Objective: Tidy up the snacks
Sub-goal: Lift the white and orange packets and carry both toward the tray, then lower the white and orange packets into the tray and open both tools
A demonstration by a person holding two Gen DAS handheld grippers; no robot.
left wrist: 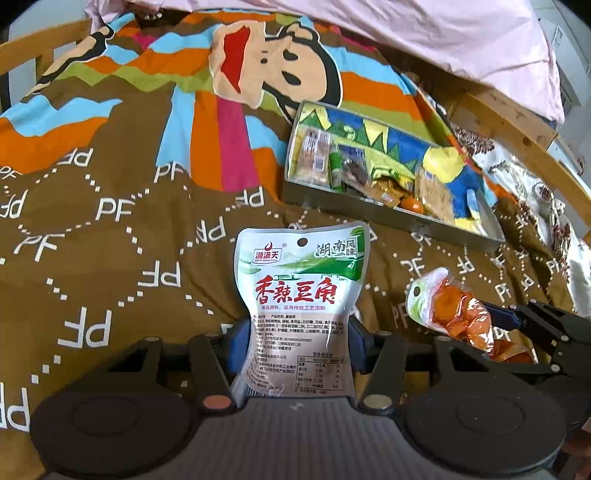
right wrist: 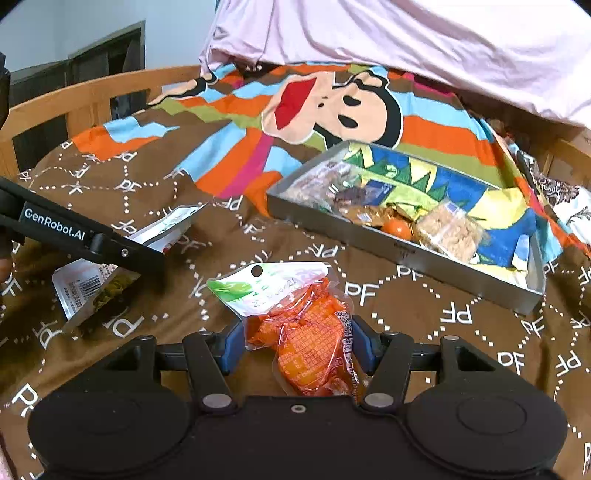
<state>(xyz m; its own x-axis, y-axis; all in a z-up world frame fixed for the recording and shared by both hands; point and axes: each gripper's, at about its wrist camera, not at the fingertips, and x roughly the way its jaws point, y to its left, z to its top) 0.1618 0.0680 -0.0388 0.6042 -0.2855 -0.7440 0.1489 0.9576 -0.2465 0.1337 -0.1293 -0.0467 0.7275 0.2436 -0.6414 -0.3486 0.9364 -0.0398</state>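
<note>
My left gripper [left wrist: 295, 347] is shut on a white and green snack pouch [left wrist: 299, 295] with red Chinese lettering and holds it upright above the bedspread. My right gripper [right wrist: 297, 345] is shut on an orange snack packet [right wrist: 306, 332] with a white and green top; that packet also shows in the left wrist view [left wrist: 458, 314]. A grey metal tray [left wrist: 388, 216] holding several snacks lies ahead to the right; in the right wrist view the tray [right wrist: 406, 254] is ahead to the right too. The left gripper's arm [right wrist: 85, 236] with its pouch [right wrist: 162, 232] shows at the left.
A brown and striped cartoon bedspread [left wrist: 110, 240] covers the bed. A pink blanket [left wrist: 443, 33] is bunched at the far side. A wooden bed rail [right wrist: 74, 96] runs along the far left edge. Another small snack packet [right wrist: 88, 291] lies on the bedspread under the left arm.
</note>
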